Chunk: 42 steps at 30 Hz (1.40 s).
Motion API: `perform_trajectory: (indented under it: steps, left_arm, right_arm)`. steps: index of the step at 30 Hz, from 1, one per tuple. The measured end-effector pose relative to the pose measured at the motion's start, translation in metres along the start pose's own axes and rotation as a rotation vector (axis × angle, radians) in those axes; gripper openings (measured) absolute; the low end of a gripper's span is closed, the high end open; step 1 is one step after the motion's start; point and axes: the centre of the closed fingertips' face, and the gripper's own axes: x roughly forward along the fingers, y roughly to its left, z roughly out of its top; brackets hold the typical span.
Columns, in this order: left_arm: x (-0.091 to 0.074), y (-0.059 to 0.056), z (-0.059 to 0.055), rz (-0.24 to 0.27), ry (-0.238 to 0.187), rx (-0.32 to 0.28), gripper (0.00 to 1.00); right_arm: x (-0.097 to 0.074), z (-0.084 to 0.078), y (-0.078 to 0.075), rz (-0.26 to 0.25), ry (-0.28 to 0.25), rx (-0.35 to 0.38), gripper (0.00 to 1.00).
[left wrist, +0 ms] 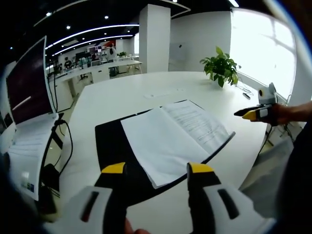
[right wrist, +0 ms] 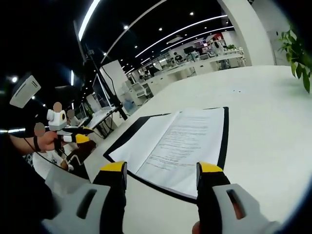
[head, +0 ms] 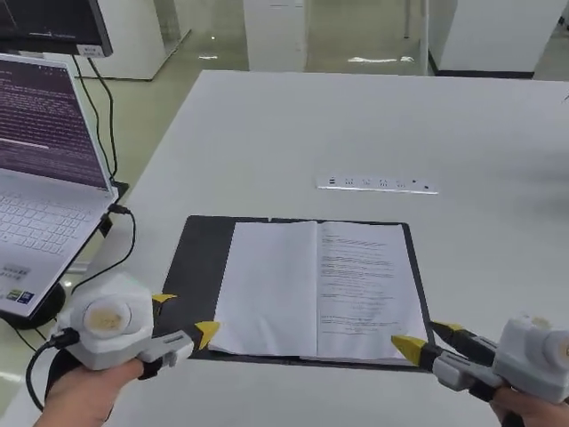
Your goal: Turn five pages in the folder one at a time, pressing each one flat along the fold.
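Observation:
A black folder lies open on the white table, with a blank white page on its left and a printed page on its right. My left gripper hovers open just off the folder's near left corner, yellow tips apart. My right gripper is open at the near right corner, close to the printed page's lower edge. From the left gripper view the folder lies ahead of the open left gripper. In the right gripper view the printed page lies beyond the open right gripper.
An open laptop stands at the left on a stand, with black cables trailing to the table's left edge. A flush socket strip sits in the table beyond the folder. A potted plant stands at the far end.

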Motion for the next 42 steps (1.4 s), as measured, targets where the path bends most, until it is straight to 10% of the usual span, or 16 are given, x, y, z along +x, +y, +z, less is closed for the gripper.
perform_trajectory:
  steps: [18, 42]
  left_arm:
    - [-0.022, 0.008, 0.011, 0.072, -0.059, -0.062, 0.53]
    - [-0.02, -0.013, -0.003, 0.024, -0.04, -0.054, 0.68]
  right_arm:
    - [-0.011, 0.002, 0.009, -0.009, -0.012, -0.016, 0.6]
    - [-0.019, 0.002, 0.027, 0.012, 0.007, -0.094, 0.73]
